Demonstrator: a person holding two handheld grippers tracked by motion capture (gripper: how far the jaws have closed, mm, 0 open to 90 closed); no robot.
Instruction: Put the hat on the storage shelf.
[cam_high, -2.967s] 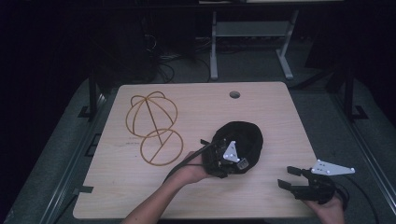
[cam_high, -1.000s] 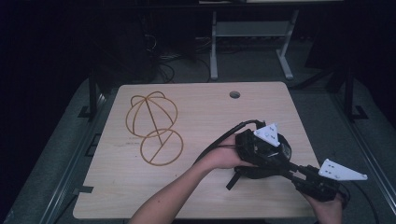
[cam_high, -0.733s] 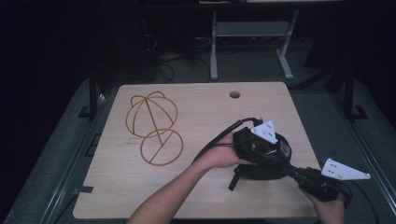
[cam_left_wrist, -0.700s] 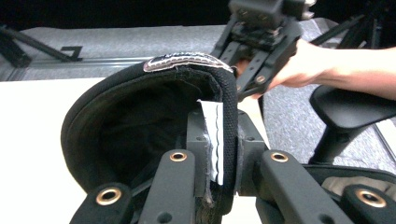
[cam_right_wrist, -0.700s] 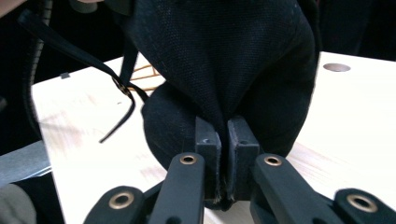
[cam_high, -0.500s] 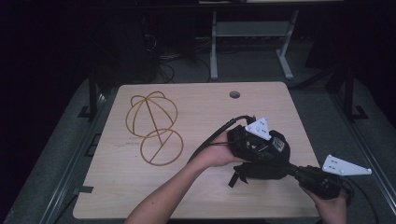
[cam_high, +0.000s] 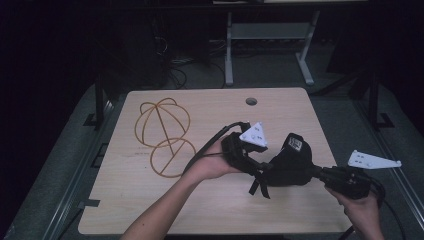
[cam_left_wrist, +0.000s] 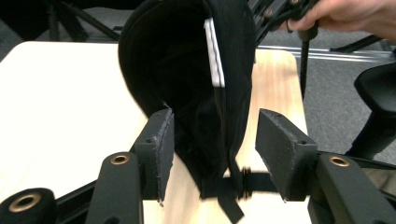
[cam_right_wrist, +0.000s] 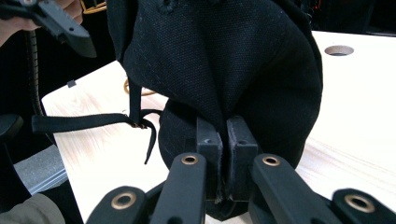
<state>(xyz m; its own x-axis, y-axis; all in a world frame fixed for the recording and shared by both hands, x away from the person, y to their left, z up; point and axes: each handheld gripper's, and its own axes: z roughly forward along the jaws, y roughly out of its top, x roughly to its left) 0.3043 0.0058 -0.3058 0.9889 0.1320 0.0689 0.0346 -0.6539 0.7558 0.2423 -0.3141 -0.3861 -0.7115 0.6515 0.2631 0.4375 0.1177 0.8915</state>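
Over the right half of the wooden surface (cam_high: 150, 210), the black cap (cam_high: 290, 167) hangs pinched in the right hand-held gripper (cam_right_wrist: 223, 140). Left hand-held gripper (cam_left_wrist: 212, 154) has just been opening, cap fabric loose between its pads. Wire cap frame (cam_high: 162, 135) sits well apart, nothing blocking.

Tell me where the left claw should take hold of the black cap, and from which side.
Grip the back rim of the black cap just above the dangling adjuster strap, coming straight on from the open underside. The left claw has just been opening; its jaws straddle that edge without pressing. The fabric there hangs thin and nearly vertical, so it likely fits between the pads. The right claw pinches the crown fabric.
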